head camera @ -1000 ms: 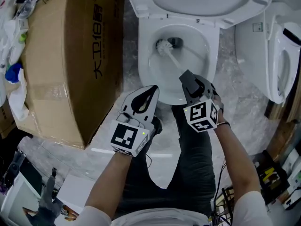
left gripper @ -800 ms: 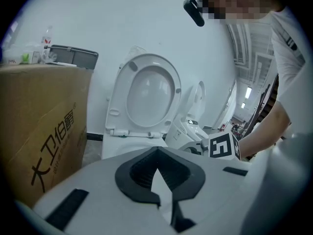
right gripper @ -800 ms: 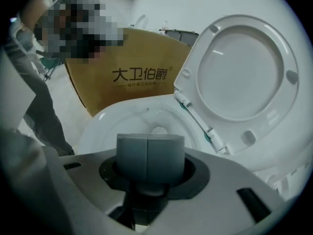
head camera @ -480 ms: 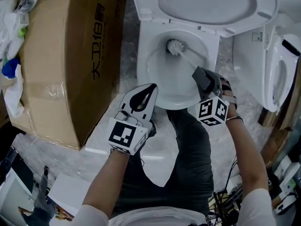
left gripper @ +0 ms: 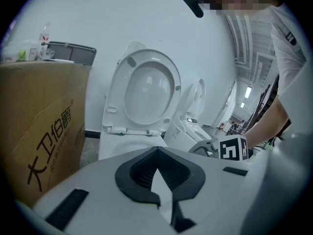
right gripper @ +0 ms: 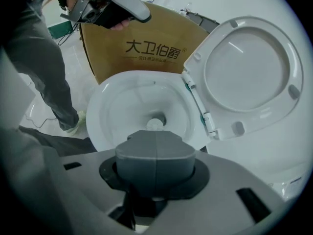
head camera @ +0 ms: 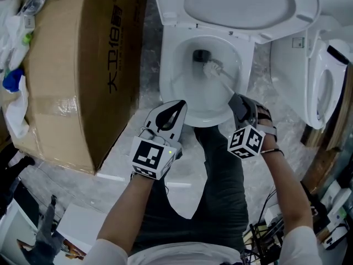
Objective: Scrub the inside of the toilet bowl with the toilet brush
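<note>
The white toilet bowl (head camera: 168, 76) stands open ahead of me, its lid (head camera: 242, 4) raised. The toilet brush (head camera: 212, 68) has its white head inside the bowl, just right of the dark drain hole, and its handle slants back to my right gripper (head camera: 238, 99). That gripper is shut on the handle above the bowl's near right rim. In the right gripper view the shut jaws (right gripper: 154, 137) hide the handle, and only the brush head (right gripper: 155, 124) shows past them. My left gripper (head camera: 177, 106) hovers over the near left rim, shut with nothing in it (left gripper: 156, 153).
A large cardboard box (head camera: 71, 76) stands close to the left of the toilet. A second white toilet (head camera: 325, 81) stands at the right. The person's dark trouser legs (head camera: 220, 186) are in front of the bowl. Clutter lies at the far left and bottom right.
The brush head has swept from left of the drain hole across to its right and a little nearer. The right gripper shifted right with it. The left gripper stayed put.
</note>
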{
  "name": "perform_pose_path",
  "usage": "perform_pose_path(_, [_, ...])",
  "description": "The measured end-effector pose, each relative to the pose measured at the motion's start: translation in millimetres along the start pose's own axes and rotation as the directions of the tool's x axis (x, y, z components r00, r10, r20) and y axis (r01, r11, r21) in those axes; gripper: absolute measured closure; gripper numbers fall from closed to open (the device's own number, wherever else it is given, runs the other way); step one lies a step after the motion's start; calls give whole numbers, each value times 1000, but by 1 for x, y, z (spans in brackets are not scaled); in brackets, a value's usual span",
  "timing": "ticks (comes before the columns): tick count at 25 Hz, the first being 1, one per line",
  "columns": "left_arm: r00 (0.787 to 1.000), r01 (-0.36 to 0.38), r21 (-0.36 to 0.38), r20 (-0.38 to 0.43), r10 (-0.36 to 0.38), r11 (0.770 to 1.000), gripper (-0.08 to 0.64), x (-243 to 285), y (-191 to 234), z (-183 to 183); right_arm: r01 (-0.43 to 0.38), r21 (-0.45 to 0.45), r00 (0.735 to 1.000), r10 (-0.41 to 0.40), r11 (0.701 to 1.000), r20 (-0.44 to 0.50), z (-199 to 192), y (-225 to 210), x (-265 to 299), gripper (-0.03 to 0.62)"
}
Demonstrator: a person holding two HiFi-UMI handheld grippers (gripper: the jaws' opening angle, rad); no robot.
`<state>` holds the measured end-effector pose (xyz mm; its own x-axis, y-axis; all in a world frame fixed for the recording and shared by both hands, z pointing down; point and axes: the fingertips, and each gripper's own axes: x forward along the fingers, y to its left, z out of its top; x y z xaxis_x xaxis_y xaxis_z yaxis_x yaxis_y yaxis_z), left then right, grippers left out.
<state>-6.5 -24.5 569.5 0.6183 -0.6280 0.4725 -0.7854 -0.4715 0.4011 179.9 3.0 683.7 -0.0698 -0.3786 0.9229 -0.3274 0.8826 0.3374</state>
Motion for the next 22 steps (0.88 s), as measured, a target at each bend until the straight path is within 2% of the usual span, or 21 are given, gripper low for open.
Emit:
perform_pose_path(5, [1000,19,-3,-7,-19,1000,552,-8,-10,-2,-77,85,997,76,993,14,10,44,-13,436])
perform_pose_path(10, [1000,24,-3,-12,-24,1000,552,-17,-10,-6,-98,184,995,90,978,54,39,60,-23,436])
perform_pose_path(15, [1000,28,-4,-13,-29,1000,552,-19,-9,-12,-77,235,996,66,969,55,59,67,-10,436])
perform_pose_path(22, [999,34,-7,-6,-34,999,552,-3,-2,-19,-40,289,999,33,957,30,57,49,28,436])
